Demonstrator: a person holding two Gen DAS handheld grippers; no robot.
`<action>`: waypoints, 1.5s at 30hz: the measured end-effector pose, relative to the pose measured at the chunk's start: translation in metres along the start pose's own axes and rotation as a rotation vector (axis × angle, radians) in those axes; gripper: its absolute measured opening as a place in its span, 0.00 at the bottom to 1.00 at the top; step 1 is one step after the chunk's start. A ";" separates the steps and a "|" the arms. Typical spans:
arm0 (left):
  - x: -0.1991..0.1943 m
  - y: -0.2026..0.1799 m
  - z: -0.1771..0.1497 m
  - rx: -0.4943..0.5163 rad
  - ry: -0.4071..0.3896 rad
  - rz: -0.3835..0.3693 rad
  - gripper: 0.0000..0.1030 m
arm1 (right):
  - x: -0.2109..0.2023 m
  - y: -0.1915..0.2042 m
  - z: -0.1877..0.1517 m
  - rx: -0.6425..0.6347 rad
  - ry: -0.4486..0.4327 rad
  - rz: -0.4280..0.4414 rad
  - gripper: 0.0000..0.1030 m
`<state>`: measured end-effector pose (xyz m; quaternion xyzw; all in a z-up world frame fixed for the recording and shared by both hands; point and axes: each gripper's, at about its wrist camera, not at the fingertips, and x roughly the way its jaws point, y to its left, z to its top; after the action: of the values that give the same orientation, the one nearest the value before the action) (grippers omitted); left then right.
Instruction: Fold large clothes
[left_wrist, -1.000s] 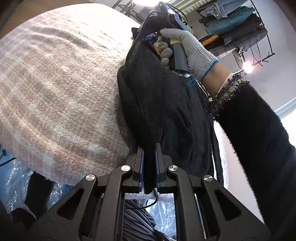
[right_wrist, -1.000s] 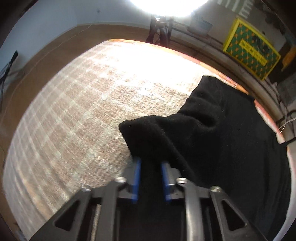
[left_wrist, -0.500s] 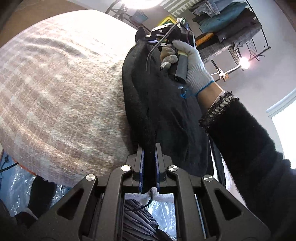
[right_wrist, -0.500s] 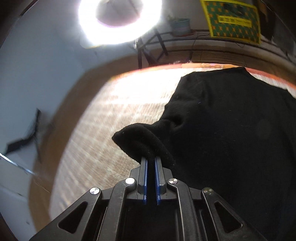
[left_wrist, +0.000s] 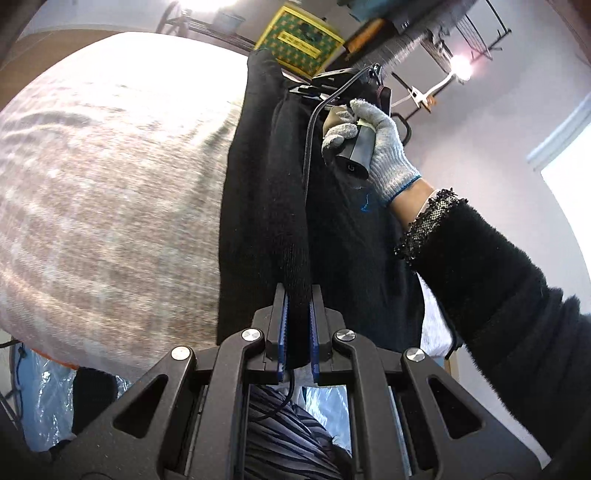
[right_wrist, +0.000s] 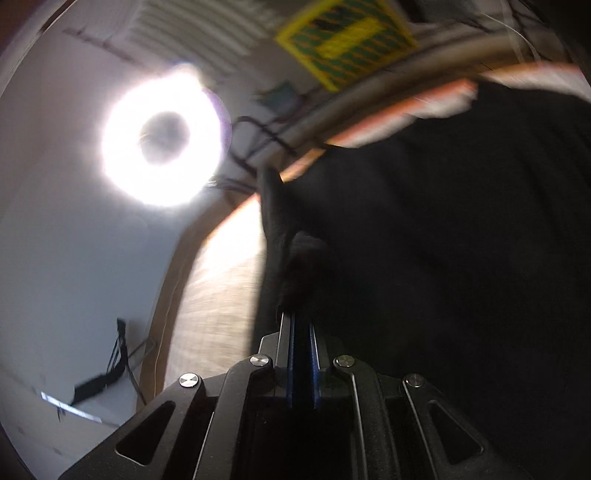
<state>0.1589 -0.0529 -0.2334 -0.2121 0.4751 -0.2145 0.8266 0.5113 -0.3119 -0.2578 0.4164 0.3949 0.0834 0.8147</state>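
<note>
A black knit garment (left_wrist: 266, 206) lies along the right side of a bed covered with a beige plaid blanket (left_wrist: 110, 192). My left gripper (left_wrist: 297, 295) is shut on the garment's near edge, lifted into a ridge. My right gripper (right_wrist: 301, 325) is shut on the far edge of the same garment (right_wrist: 443, 240), raised above the bed. In the left wrist view a gloved hand (left_wrist: 373, 144) holds the right gripper over the cloth.
A ring light (right_wrist: 162, 144) shines beyond the bed. A yellow-green patterned crate (left_wrist: 299, 40) stands behind the bed's far end. A clothes rack (left_wrist: 424, 33) is at the back right. Plastic bags (left_wrist: 44, 398) lie below the bed's near edge.
Both grippers have lifted the garment's edge and carried it to the right. The right gripper has tilted upward, so its view now shows the wall and ring light.
</note>
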 end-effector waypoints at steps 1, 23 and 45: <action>0.002 0.000 0.000 0.007 0.004 0.003 0.07 | -0.002 -0.007 0.000 0.013 0.003 0.002 0.04; 0.040 -0.032 0.004 0.109 0.069 0.025 0.07 | -0.122 0.012 0.017 -0.189 0.022 -0.103 0.36; -0.039 0.004 -0.011 0.063 0.041 -0.118 0.09 | -0.139 0.056 -0.131 -0.349 0.139 0.049 0.33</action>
<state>0.1320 -0.0298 -0.2135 -0.2094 0.4715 -0.2819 0.8089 0.3354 -0.2600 -0.1809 0.2714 0.4196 0.1988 0.8430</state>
